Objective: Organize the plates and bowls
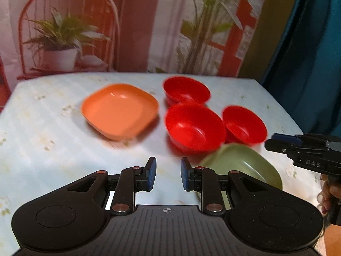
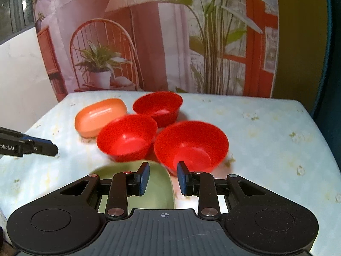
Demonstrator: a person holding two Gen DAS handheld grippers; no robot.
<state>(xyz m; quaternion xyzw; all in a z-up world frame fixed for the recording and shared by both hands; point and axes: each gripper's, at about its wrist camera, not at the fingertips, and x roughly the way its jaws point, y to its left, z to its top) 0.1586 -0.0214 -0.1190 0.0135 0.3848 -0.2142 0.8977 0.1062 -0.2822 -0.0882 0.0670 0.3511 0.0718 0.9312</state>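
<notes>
An orange square plate (image 1: 119, 111) lies on the table, left of three red bowls (image 1: 194, 128) (image 1: 185, 90) (image 1: 245, 125). A green square plate (image 1: 240, 164) lies nearest. My left gripper (image 1: 168, 175) is open and empty above the table, just left of the green plate. My right gripper (image 2: 163, 178) is open and empty, over the green plate's (image 2: 157, 189) right rim, just short of the nearest red bowl (image 2: 191, 145). The other red bowls (image 2: 127, 138) (image 2: 158, 106) and the orange plate (image 2: 98, 117) lie beyond. Each gripper shows in the other's view (image 1: 307, 149) (image 2: 32, 146).
The table (image 1: 42, 128) has a pale floral cloth. A printed backdrop with plants and a chair (image 2: 149, 42) hangs behind its far edge. A blue curtain (image 1: 309, 53) is at the right. A white wall (image 2: 19, 74) is at the left.
</notes>
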